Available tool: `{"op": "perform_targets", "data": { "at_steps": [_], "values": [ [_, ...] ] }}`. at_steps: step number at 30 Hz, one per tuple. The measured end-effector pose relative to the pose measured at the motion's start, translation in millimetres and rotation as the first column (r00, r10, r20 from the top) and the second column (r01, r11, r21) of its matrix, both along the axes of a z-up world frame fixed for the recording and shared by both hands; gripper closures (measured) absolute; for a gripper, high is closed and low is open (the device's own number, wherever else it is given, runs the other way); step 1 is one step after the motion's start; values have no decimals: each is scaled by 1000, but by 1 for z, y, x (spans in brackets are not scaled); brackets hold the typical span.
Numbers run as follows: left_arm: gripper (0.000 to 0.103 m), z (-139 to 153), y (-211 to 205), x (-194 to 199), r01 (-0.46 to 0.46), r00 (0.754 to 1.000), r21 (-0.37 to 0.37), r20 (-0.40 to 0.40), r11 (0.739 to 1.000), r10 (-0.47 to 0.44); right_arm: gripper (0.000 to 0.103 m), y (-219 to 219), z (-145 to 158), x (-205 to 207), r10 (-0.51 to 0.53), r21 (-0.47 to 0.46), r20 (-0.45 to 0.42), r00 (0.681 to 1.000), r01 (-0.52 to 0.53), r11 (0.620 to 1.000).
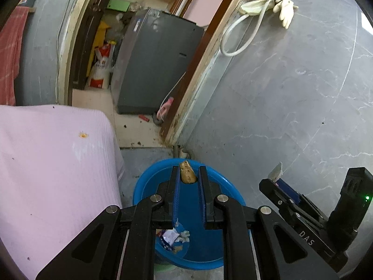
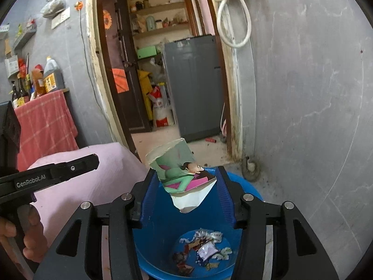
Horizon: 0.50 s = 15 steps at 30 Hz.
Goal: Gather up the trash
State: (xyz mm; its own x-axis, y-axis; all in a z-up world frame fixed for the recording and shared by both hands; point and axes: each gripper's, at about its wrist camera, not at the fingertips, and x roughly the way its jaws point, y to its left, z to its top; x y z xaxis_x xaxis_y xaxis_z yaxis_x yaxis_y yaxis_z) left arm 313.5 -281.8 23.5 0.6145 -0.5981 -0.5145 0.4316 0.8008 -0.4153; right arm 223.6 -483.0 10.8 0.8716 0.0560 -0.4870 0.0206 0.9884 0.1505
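Note:
A blue tub [image 1: 144, 184] [image 2: 160, 233] stands on the floor below both grippers, with several scraps of wrappers [image 1: 173, 236] [image 2: 205, 249] at its bottom. My left gripper [image 1: 188, 171] is shut on a small tan, peel-like scrap [image 1: 186, 173] held at its fingertips over the tub's far rim. My right gripper [image 2: 186, 179] is shut on a crushed paper cup [image 2: 184, 175] with a cartoon print, tilted above the tub. In the left wrist view the right gripper [image 1: 275, 182] shows at the right with a bit of the cup [image 1: 276, 171]. The left gripper [image 2: 93, 162] reaches in from the left in the right wrist view.
A pink cloth-covered surface [image 1: 46, 163] [image 2: 105, 177] sits close to the tub's left. A grey wall [image 1: 291, 93] rises on the right, with a white hose and gloves [image 1: 268, 4]. Behind is a doorway with a grey appliance [image 1: 158, 65]. A person's hand [image 2: 23, 240] holds the left gripper's handle.

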Motion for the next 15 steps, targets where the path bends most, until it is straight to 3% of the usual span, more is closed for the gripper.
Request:
{"op": "perform_targets", "data": {
  "at_steps": [10,15],
  "values": [
    [69,-4,2,6,24,998,-44,-53,999,-27,48,-1,-3,7,-8,9,-20,1000,9,1000],
    [63,2,7,7,17,999,-54,-49,998,-20,42,-2,0,2,-18,6,-4,1000,18,1000]
  ]
}}
